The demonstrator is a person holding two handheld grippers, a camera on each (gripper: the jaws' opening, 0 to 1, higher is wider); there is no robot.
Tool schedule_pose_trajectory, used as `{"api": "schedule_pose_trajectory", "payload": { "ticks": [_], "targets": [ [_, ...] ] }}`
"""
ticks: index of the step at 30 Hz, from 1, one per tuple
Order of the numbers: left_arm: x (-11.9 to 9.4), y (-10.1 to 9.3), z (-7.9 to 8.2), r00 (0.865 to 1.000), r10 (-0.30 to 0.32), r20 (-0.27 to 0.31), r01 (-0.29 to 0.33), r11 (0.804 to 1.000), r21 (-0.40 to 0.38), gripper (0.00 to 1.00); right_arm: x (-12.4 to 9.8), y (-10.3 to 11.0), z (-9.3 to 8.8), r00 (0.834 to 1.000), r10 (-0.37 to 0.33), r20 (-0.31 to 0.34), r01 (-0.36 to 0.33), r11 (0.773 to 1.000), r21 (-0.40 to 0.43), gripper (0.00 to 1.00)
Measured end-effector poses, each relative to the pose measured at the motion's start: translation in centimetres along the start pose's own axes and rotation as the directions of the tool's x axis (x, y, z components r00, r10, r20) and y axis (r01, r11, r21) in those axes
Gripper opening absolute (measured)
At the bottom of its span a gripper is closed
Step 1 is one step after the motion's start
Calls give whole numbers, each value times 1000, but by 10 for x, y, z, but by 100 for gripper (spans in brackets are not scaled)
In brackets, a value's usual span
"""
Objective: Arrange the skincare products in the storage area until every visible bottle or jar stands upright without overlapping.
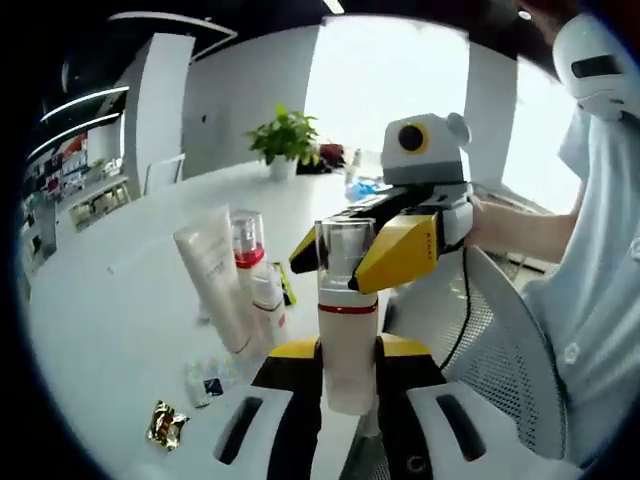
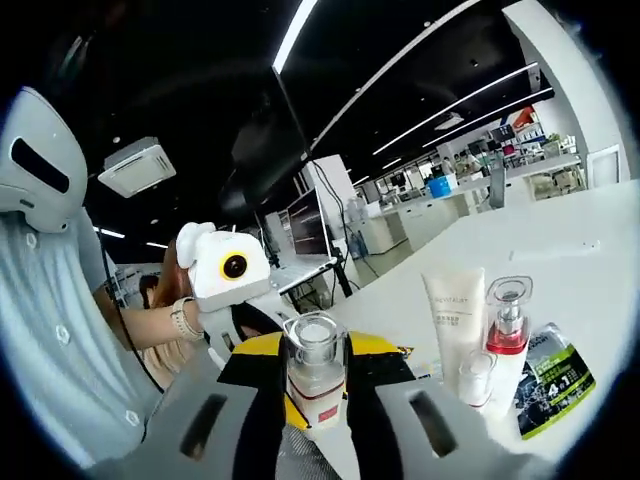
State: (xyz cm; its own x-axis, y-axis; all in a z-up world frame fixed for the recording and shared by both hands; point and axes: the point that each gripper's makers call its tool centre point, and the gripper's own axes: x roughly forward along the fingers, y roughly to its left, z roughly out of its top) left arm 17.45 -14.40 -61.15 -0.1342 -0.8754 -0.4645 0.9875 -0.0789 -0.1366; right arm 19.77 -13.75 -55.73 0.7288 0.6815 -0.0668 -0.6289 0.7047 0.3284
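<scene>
Between both grippers, the bottle (image 1: 347, 330) stands clamped: left gripper (image 1: 348, 350) low, right gripper (image 1: 345, 262) on its cap.

Left gripper (image 1: 348, 375) — white moulded jaw housings with dark oblong slots, black inner faces and yellow pads at the tips. Right gripper (image 1: 372, 252) — yellow wedge-shaped fingers with small lettering on a black-and-white body, and a black cable (image 1: 463, 300) trailing beneath it. The person wears a pale blue button-front shirt (image 1: 590, 300) with white buttons, and a bracelet (image 2: 180, 320) at the wrist.
</scene>
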Motion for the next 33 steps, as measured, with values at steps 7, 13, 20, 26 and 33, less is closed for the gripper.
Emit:
{"api": "schedule_pose_trajectory", "payload": {
  "ticks": [7,13,20,26,33],
  "targets": [
    [9,18,-3,985,169,-40,-163,980,117,21,9,-21,-1,985,-173,-9,173,985,23,21],
    [15,34,-3,944,327,-49,-316,935,161,23,10,-38,-3,956,-295,2,293,952,88,20],
    [17,47,-1,881,472,-38,-443,850,286,23,9,-49,-1,926,-377,34,367,915,168,21],
    [9,54,-1,861,507,-48,-475,832,286,18,10,-44,-4,933,-359,29,347,919,187,21],
    [8,48,-2,905,423,-38,-411,895,174,17,14,-33,-6,961,-277,15,272,953,136,26]
  ]
}}
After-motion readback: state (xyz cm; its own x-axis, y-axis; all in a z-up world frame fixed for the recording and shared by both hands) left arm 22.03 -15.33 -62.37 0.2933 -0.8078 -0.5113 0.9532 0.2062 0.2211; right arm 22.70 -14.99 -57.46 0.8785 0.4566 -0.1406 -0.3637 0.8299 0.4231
